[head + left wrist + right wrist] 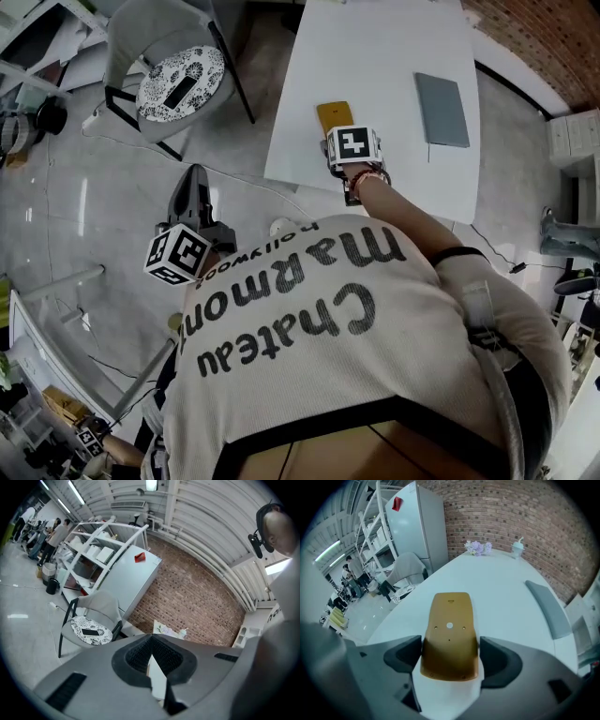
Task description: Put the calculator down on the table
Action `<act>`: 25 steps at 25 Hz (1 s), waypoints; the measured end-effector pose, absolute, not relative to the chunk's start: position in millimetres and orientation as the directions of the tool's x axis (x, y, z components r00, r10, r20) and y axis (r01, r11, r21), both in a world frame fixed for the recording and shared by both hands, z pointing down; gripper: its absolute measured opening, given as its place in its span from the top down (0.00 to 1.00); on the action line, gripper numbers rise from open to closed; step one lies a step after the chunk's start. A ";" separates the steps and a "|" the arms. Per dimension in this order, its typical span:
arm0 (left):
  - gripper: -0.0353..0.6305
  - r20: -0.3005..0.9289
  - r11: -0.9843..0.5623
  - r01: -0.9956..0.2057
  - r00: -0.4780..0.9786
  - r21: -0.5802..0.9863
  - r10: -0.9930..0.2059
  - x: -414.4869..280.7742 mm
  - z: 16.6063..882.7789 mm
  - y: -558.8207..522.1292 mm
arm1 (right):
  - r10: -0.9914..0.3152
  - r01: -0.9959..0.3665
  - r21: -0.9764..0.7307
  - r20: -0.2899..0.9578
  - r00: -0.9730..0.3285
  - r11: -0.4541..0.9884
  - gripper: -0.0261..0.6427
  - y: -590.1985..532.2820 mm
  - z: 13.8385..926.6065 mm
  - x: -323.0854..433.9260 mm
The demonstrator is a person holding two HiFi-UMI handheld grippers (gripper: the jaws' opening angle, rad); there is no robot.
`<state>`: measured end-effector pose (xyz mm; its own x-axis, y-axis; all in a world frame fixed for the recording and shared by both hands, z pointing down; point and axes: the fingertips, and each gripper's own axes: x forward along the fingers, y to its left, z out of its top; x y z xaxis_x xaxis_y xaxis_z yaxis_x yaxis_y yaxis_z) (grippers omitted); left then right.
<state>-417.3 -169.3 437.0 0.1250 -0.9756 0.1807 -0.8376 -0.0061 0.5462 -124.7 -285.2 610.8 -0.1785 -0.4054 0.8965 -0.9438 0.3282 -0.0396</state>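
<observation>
A yellow calculator (335,115) lies on the white table (375,56) near its front edge, back side up in the right gripper view (450,634). My right gripper (349,150) points steeply down over it. Its jaws straddle the calculator's near end, and a thin strip of table shows beside the right pad (497,656), so the right gripper (450,654) stands open around it. My left gripper (194,178) hangs off the table's left, over the floor. In the left gripper view its pads meet with nothing held, so the left gripper (151,654) is shut.
A grey notebook (442,109) lies to the right of the calculator on the table. At the table's far end stand flowers (477,547) and a cup (517,549). A chair (178,80) with a patterned cushion is left of the table. Cables trail on the floor.
</observation>
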 end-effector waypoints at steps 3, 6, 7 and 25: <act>0.95 0.185 0.014 -0.836 0.105 0.548 -0.977 -404.8 437.0 -158.0 | -0.390 -0.937 -0.058 0.899 -0.199 0.345 0.37 -282.1 610.8 -122.5; 0.95 0.214 0.039 -0.851 0.087 0.524 -0.973 -388.7 439.3 -147.6 | -0.390 -0.926 -0.098 0.887 -0.248 0.365 0.37 -278.8 602.1 -118.9; 0.95 0.230 0.048 -0.859 0.082 0.509 -0.970 -382.2 440.9 -144.8 | -0.394 -0.922 -0.123 0.877 -0.274 0.368 0.37 -277.9 597.4 -117.3; 0.95 0.178 0.096 -0.860 -0.006 0.501 -0.984 -212.8 409.7 -98.3 | -0.539 -0.696 -0.491 0.442 -0.717 0.524 0.86 -241.4 439.7 -20.4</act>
<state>-212.8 -98.3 409.7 -0.0059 -0.9839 0.1785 -0.8604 0.0960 0.5005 -20.4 -241.4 439.7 -0.7171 -0.5389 0.4420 -0.6962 0.5238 -0.4909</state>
